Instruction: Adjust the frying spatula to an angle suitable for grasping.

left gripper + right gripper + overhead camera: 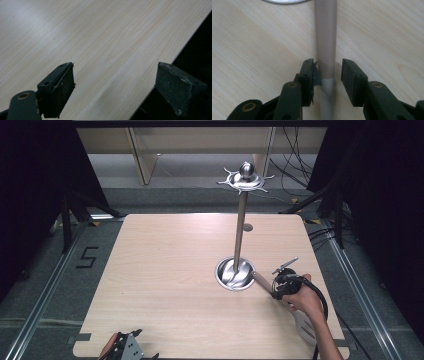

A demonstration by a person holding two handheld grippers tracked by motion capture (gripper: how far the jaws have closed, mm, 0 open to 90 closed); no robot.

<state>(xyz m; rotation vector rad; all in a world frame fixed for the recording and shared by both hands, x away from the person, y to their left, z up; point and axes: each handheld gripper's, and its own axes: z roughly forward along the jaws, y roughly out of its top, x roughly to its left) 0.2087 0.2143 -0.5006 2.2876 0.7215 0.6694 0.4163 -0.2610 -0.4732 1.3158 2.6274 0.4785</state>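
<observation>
Your high view looks forward and down over the whole bench (165, 285). Both claw views sit close above its wood, which all views share.

You're working at a pale wood-grain tabletop (165, 270) with rounded corners, standing on a grey carpeted floor (40, 285). Metal floor rails (42, 300) run past its left and right edges, and a black "5" marking (86, 257) sits left of the table. Black curtains (30, 180) hang on both sides. Beyond the far edge you see light wooden panels (145, 155) and loose black cables (295, 170).
</observation>
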